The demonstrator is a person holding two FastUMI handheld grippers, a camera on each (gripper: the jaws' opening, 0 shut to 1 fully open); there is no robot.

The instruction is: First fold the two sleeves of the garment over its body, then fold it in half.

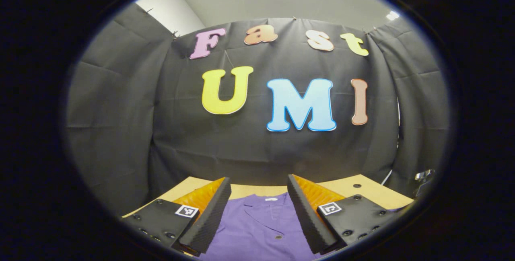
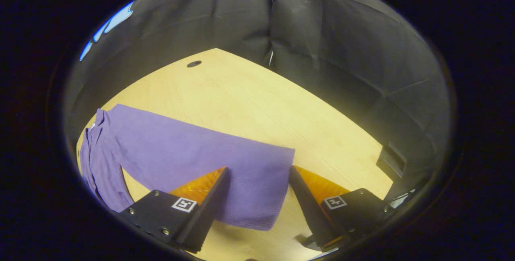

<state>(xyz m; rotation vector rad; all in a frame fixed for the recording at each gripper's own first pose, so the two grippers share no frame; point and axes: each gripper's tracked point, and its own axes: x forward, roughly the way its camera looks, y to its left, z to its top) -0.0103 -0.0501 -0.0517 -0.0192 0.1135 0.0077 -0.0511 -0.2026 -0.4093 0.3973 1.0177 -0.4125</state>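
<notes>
A purple buttoned garment (image 1: pixel 261 225) lies flat on the pale wooden table (image 1: pixel 362 190), its collar toward the far wall. My left gripper (image 1: pixel 258 190) hovers open above the collar and chest, with nothing between its fingers. In the right gripper view the garment's sleeve (image 2: pixel 201 156) stretches out across the table (image 2: pixel 249 104), away from the body (image 2: pixel 96 164) at the left. My right gripper (image 2: pixel 259 176) stands open over the sleeve's cuff end, one finger on each side of it, and whether the fingers touch the cloth is unclear.
A round dark hole (image 2: pixel 194 64) sits in the tabletop near the far edge. A dark block (image 2: pixel 392 160) stands at the table's right rim. Bare wood stretches beyond the sleeve.
</notes>
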